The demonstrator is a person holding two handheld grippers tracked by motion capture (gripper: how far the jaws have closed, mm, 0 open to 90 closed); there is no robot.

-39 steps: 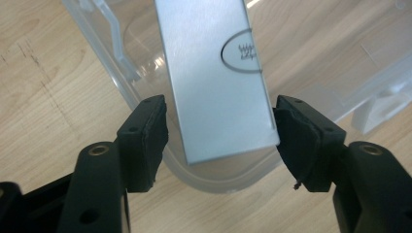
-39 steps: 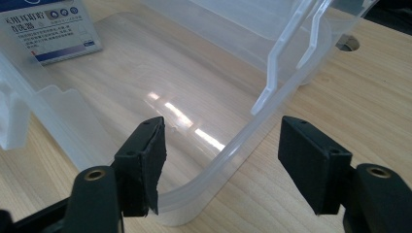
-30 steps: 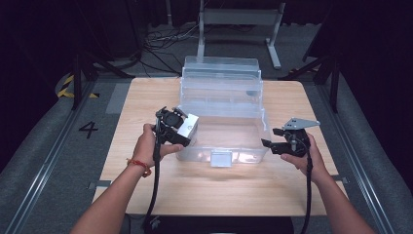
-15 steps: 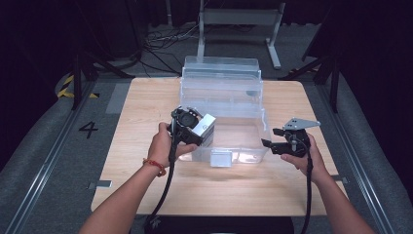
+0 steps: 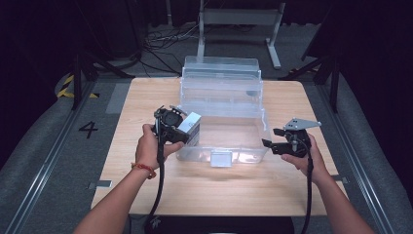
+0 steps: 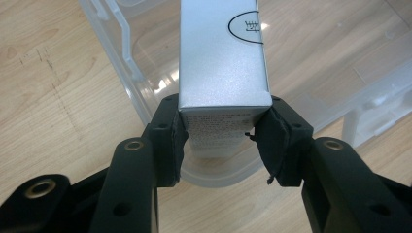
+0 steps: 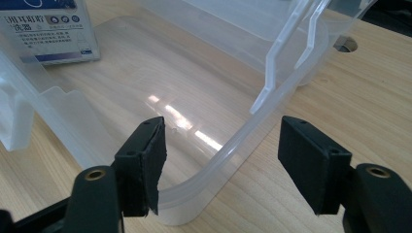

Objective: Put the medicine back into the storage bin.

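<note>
Wooden table (image 5: pixel 160 185), grey floor (image 5: pixel 44 165), metal frame (image 5: pixel 238 17), dark surroundings

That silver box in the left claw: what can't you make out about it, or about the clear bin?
- Silver box: far end cut off by the left gripper view's top edge; small print too blurred to read.
- Left claw: its pads cover the box's lower sides.
- Clear bin: cropped by the right gripper view's edges.
</note>
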